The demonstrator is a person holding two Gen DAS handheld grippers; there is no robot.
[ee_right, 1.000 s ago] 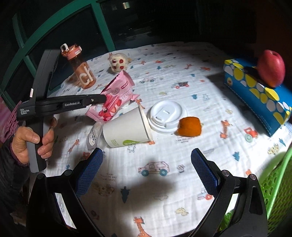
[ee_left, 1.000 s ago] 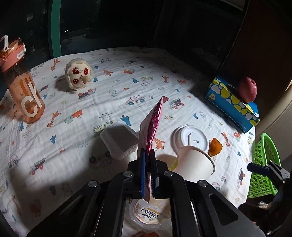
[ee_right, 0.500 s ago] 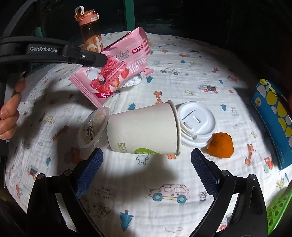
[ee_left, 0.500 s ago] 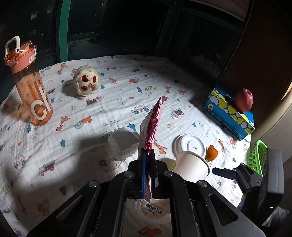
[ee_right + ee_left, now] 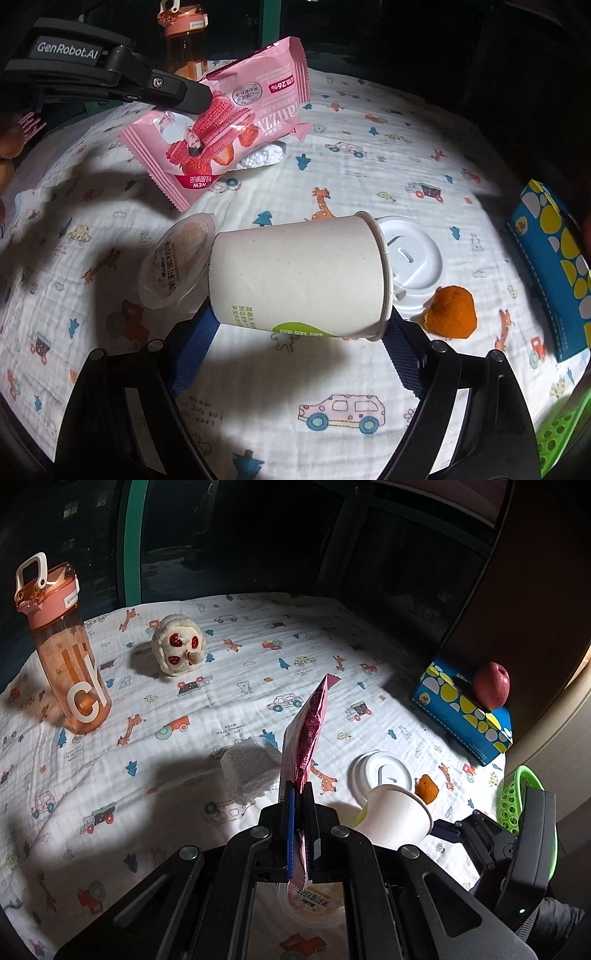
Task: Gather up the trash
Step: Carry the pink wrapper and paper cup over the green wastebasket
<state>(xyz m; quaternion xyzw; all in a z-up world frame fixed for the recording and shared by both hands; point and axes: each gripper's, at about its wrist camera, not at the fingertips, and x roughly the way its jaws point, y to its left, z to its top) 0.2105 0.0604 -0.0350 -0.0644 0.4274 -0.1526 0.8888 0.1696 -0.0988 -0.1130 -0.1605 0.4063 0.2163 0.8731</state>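
Note:
A pink snack wrapper (image 5: pixel 310 723) stands up out of my left gripper (image 5: pixel 300 788), which is shut on its lower edge and holds it above the cloth. The right wrist view shows the same wrapper (image 5: pixel 229 122) hanging from the left gripper's fingers (image 5: pixel 184 98). A white paper cup (image 5: pixel 299 280) lies on its side on the cloth. My right gripper (image 5: pixel 299 332) straddles it lengthwise, one pad by the base and one by the rim. Its jaws are closing, and I see no pad pressing.
Around the cup lie a white lid (image 5: pixel 413 258), an orange peel (image 5: pixel 450 314), a clear jelly cup (image 5: pixel 177 258) and a crumpled tissue (image 5: pixel 251 771). A green basket (image 5: pixel 517 797) sits off the right edge. Farther off are a bottle (image 5: pixel 70 657), a plush toy (image 5: pixel 179 650) and a blue box (image 5: pixel 461 709) with an apple (image 5: pixel 491 685).
My right gripper has come down and forward onto the lying cup, and its jaws have narrowed around it. The left gripper, still holding the wrapper, has lifted slightly.

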